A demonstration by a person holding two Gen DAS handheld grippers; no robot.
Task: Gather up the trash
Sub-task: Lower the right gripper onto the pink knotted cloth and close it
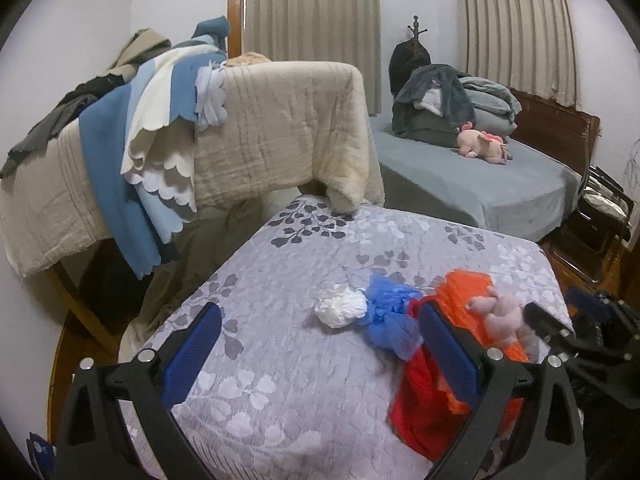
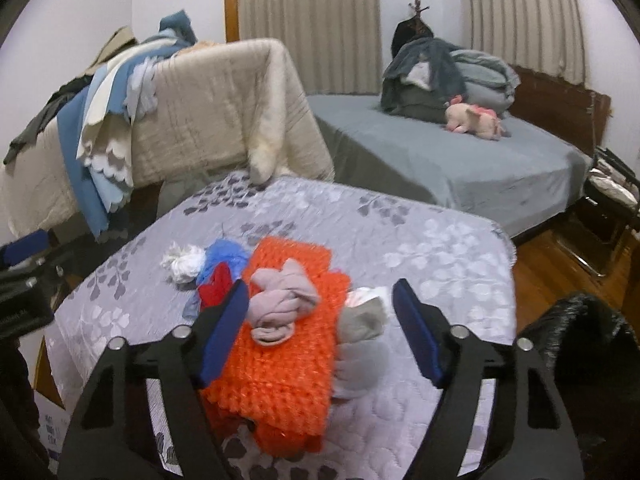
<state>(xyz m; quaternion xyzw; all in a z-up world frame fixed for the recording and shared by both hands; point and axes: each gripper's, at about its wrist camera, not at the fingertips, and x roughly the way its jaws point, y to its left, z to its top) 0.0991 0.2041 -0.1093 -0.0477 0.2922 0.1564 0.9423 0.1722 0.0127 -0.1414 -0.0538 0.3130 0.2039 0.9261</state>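
Observation:
A crumpled white wad [image 1: 341, 310] and a crumpled blue plastic bag [image 1: 390, 314] lie on the grey leaf-patterned cover [image 1: 280, 344]. Beside them are a red cloth [image 1: 424, 404], a folded orange knit [image 2: 280, 344], a pink knotted sock [image 2: 280, 308] on top of it, and a grey sock [image 2: 360, 332]. My left gripper [image 1: 320, 344] is open, low over the cover in front of the white wad. My right gripper [image 2: 320, 332] is open above the orange knit and the socks. The wad [image 2: 184, 262] and blue bag [image 2: 224, 258] also show in the right wrist view.
A beige quilt with blue and white cloths [image 1: 224, 136] hangs over a rack behind the cover. A bed [image 1: 460, 172] with folded blankets and a pink plush [image 1: 484, 146] stands at the back right. A chair [image 1: 600, 216] and wood floor [image 2: 560, 264] are on the right.

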